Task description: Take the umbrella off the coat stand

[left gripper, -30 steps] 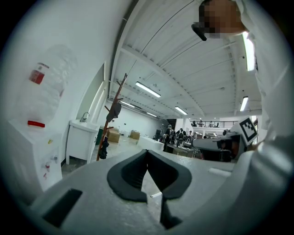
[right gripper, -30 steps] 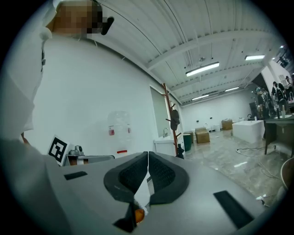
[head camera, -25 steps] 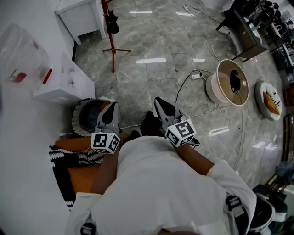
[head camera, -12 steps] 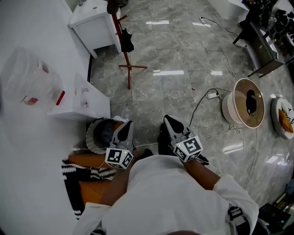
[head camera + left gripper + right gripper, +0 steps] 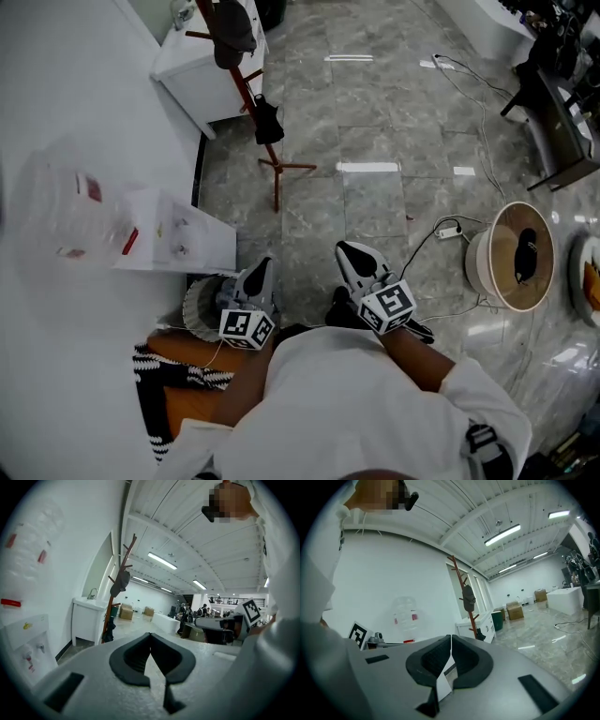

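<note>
The reddish-brown coat stand (image 5: 246, 89) rises from the grey floor at the top of the head view, some way ahead of both grippers. A dark cap (image 5: 234, 26) hangs high on it. Lower down hangs a small black folded umbrella (image 5: 267, 122). My left gripper (image 5: 262, 269) and right gripper (image 5: 349, 251) are held side by side near the person's body, both shut and empty, pointing toward the stand. In the left gripper view the stand (image 5: 118, 603) and umbrella (image 5: 109, 629) lie left of the shut left gripper (image 5: 150, 634). The right gripper view shows the stand (image 5: 465, 603) beyond the shut right gripper (image 5: 451, 637).
A white water dispenser (image 5: 178, 234) with a clear bottle stands at the left, with a frilled round basket (image 5: 199, 307) below it. A white sink cabinet (image 5: 202, 73) stands behind the stand. A round tan drum (image 5: 511, 255) and cables (image 5: 450, 230) lie on the floor at the right.
The person has walked toward the coat stand, so it sits lower and larger in the head view. Both grippers went along with the body, and their jaws stayed shut.
</note>
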